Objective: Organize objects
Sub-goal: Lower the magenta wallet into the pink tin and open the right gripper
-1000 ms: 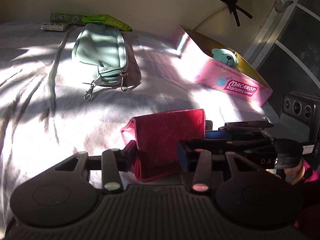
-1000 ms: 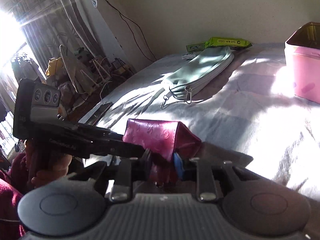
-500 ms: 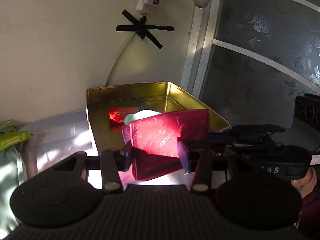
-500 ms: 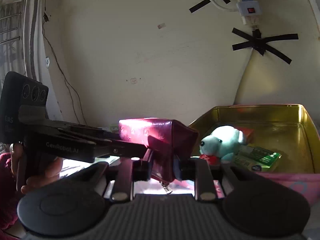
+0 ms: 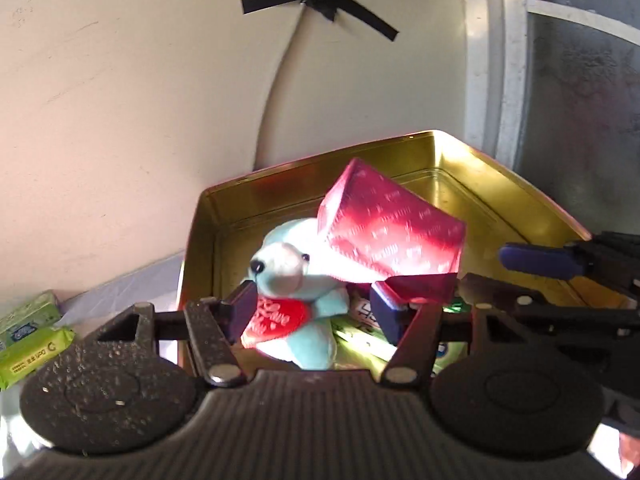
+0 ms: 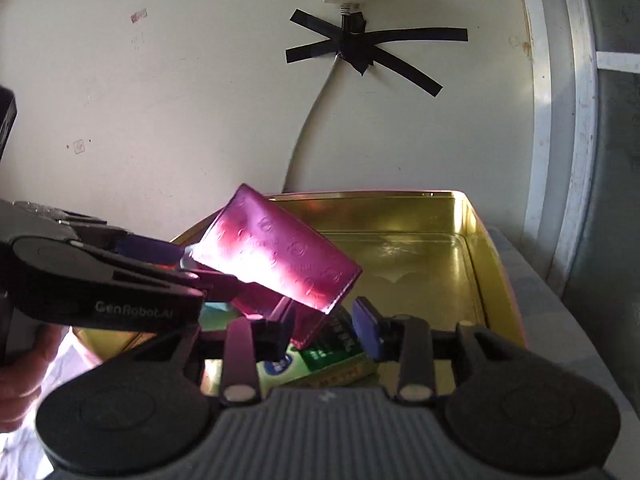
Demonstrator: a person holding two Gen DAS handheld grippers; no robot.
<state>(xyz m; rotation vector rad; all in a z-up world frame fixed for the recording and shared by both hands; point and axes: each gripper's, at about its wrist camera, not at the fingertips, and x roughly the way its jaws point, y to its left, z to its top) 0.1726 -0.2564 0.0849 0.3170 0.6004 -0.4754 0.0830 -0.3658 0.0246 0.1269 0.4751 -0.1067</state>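
A red wallet (image 5: 392,232) hangs tilted over an open gold tin (image 5: 272,204), blurred with motion. My left gripper (image 5: 312,312) is opening; its pads stand wide apart, and only the wallet's lower flap lies by the right pad. In the tin sits a pale blue teddy bear (image 5: 288,268) with a red heart. In the right wrist view the wallet (image 6: 276,256) slants above the tin (image 6: 472,240). My right gripper (image 6: 322,330) is opening too; the wallet's lower corner sits by its left pad, clear of the right one.
Green packets (image 6: 332,356) lie on the tin's floor under the wallet. Two green tissue packs (image 5: 32,348) lie on the bed left of the tin. A wall with a black tape cross (image 6: 360,52) stands close behind. A hand (image 6: 20,380) holds the left gripper.
Both grippers carried the wallet from the bed to above the tin. Their jaws have parted from it, and the wallet now tips down into the tin beside the bear.
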